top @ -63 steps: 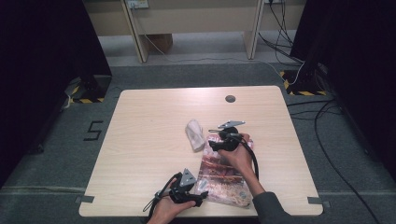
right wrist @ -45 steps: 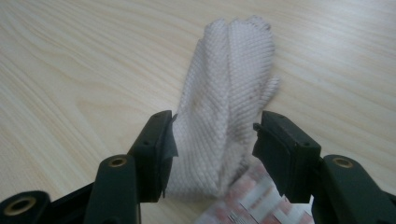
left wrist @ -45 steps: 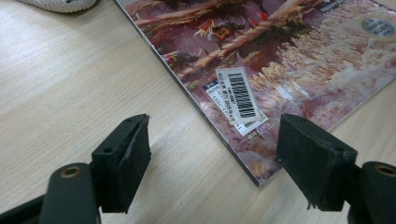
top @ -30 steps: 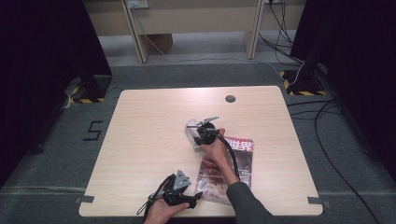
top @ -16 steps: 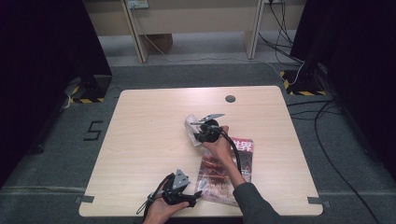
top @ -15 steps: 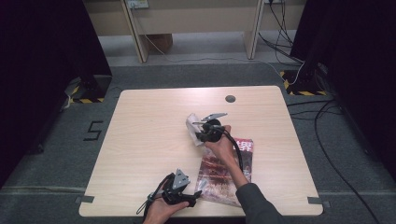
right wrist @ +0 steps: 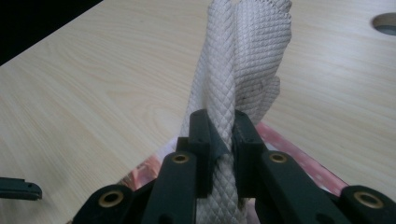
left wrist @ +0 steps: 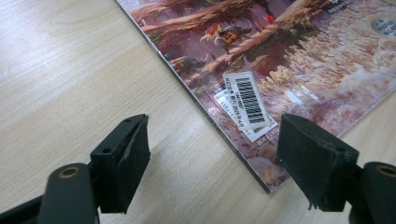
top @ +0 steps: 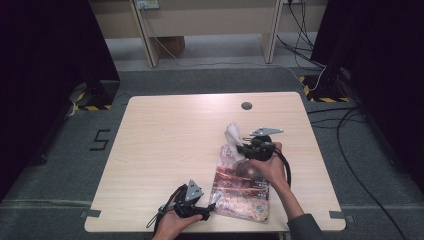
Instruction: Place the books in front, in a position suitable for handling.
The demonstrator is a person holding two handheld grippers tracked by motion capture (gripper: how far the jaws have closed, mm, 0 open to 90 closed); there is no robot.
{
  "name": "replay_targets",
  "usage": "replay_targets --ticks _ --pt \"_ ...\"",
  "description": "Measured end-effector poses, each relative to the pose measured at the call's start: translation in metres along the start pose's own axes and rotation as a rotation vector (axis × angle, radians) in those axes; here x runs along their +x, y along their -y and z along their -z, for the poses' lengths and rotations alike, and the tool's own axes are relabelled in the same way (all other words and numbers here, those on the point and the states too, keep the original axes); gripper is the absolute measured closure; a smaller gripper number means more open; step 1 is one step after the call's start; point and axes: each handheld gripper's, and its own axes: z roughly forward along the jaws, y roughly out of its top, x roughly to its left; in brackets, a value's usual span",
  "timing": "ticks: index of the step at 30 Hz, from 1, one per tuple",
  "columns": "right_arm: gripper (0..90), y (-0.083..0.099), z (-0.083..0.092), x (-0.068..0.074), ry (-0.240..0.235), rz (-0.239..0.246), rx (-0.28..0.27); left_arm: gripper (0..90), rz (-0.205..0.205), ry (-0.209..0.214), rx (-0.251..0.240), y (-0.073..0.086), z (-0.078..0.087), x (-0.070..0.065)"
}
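- Table of pale wood grain comes first, a rectangular top with a round cable hole near its far edge, on grey carpet.
- Glossy magazine with a reddish-brown illustrated cover lies flat on the near right part of the table; the left gripper view shows a white barcode label close to its near corner.
- The person's right hand is above the far end of the magazine, holding the right gripper.
- The person's left hand sits at the table's near edge with the left gripper, just beside the magazine's near left corner.
- The white, diamond-textured cloth is pinched between the right gripper's jaws, which press tight on it; it stands up bunched beyond them, clear of the tabletop, over the far edge of the magazine.
- The left gripper's black jaws are spread wide, with the magazine's corner lying between them and neither pad touching it.
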Motion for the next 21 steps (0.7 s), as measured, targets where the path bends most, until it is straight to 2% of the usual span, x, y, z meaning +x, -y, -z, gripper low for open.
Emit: replay_targets --ticks 1,5,10,17,19,21 --pt "81.3 0.0 0.0 0.0 0.0 0.0 0.0 24.8 0.0 0.0 0.0 0.0 0.0 0.0" --pt "81.2 0.013 0.025 -0.017 0.034 -0.029 -0.023 24.7 -0.001 0.001 0.0 -0.001 0.001 0.001" --pt "81.2 0.029 0.044 -0.03 0.082 -0.041 -0.012 24.8 -0.002 -0.005 -0.009 -0.002 0.003 0.003" --pt "81.3 0.05 0.072 -0.041 0.132 -0.059 -0.013 24.8 -0.004 -0.008 -0.011 -0.002 0.004 0.004" --pt "81.2 0.053 0.075 -0.042 0.137 -0.065 -0.013 24.8 -0.005 -0.009 -0.009 -0.002 0.004 0.004" --pt "81.2 0.063 0.083 -0.047 0.164 -0.073 -0.001 24.8 -0.006 -0.009 -0.009 -0.002 0.004 0.004"
